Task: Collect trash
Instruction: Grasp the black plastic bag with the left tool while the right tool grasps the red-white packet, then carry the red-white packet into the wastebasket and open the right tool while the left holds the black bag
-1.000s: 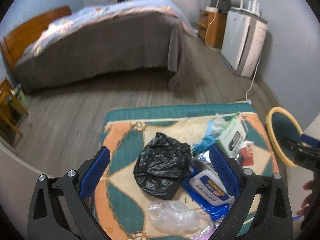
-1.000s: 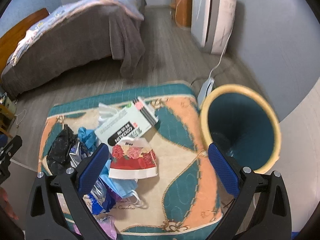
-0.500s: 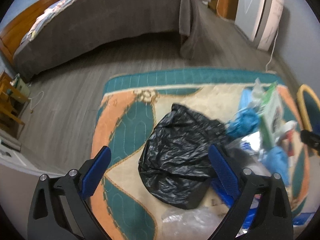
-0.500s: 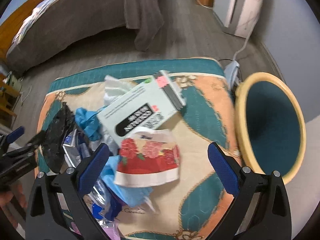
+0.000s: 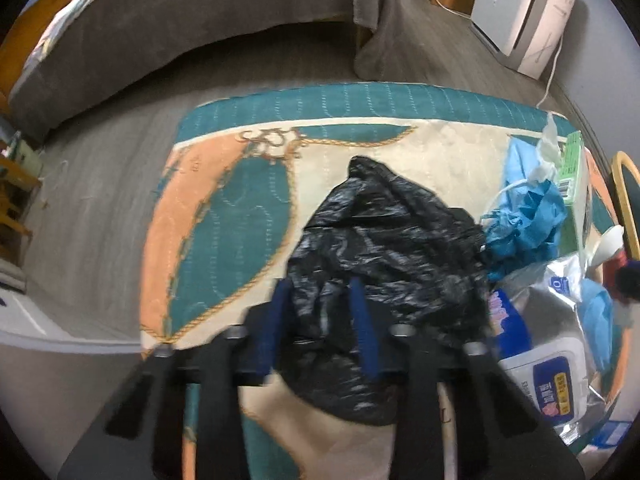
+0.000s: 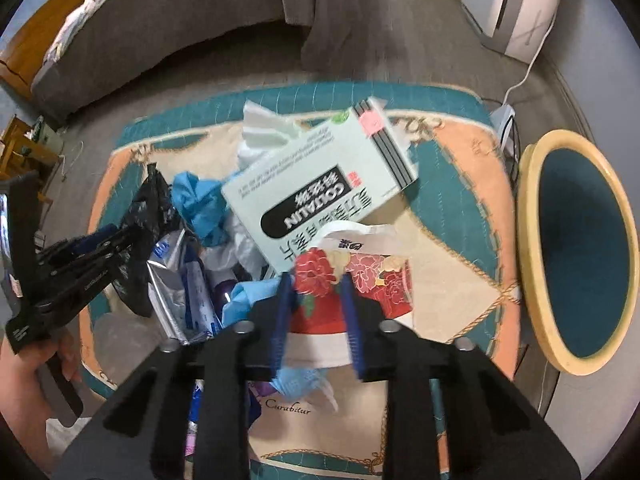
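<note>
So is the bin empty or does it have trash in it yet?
Empty as far as visible: the bin shows only bare teal inside; its bottom is out of sight.

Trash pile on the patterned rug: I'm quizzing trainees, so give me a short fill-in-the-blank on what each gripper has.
1. The left gripper is closing on the crumpled ____ plastic bag.
2. The right gripper is closing on the red ____-printed paper cup.
3. The yellow-rimmed bin has a ____ inside.

Missing: black; flower; teal

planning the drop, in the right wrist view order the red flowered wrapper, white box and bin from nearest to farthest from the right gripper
1. red flowered wrapper, between the closing jaws of the right gripper.
2. white box, just beyond it.
3. bin, off to the right, beside the mat.
</note>
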Action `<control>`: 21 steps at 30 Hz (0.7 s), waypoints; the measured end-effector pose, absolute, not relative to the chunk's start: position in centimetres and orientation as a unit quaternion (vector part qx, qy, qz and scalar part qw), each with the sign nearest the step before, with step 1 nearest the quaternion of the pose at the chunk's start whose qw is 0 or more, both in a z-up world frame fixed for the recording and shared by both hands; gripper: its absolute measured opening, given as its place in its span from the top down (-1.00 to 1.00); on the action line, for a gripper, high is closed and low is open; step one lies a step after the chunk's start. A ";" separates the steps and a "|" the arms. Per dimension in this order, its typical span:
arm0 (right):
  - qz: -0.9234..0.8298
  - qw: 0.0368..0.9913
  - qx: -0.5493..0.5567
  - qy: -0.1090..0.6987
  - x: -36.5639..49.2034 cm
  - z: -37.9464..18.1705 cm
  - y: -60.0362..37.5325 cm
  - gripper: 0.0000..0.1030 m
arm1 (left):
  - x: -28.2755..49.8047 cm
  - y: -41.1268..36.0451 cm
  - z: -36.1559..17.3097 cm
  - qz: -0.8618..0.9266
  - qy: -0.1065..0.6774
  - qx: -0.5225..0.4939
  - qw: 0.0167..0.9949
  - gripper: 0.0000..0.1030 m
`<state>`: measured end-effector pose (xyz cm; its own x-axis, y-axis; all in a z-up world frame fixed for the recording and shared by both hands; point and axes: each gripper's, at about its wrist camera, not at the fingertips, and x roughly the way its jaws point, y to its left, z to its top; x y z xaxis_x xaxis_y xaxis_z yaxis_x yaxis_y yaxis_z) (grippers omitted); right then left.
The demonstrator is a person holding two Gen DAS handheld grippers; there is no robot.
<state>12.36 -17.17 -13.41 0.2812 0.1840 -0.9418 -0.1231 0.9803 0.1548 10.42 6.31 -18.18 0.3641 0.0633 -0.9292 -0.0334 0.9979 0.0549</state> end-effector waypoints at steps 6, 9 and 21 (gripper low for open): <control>0.087 0.815 0.033 0.572 11.7 -11.2 -18.6 0.77 | 9.5 6.6 -16.2 0.037 0.539 0.034 0.841 0.97; 0.086 0.825 0.042 0.558 11.3 -9.8 -19.5 0.84 | 9.0 6.8 -14.5 0.034 0.515 0.025 0.856 0.97; 0.076 0.855 0.064 0.508 10.8 -5.4 -22.9 0.85 | 7.3 4.9 -5.8 0.013 0.415 0.038 0.909 0.99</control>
<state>10.79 -22.86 -5.40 0.4716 0.1960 -0.8598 -0.0654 0.9801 0.1875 7.32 4.94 -5.80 0.6554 0.0552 -0.7532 0.0071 0.9968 0.0793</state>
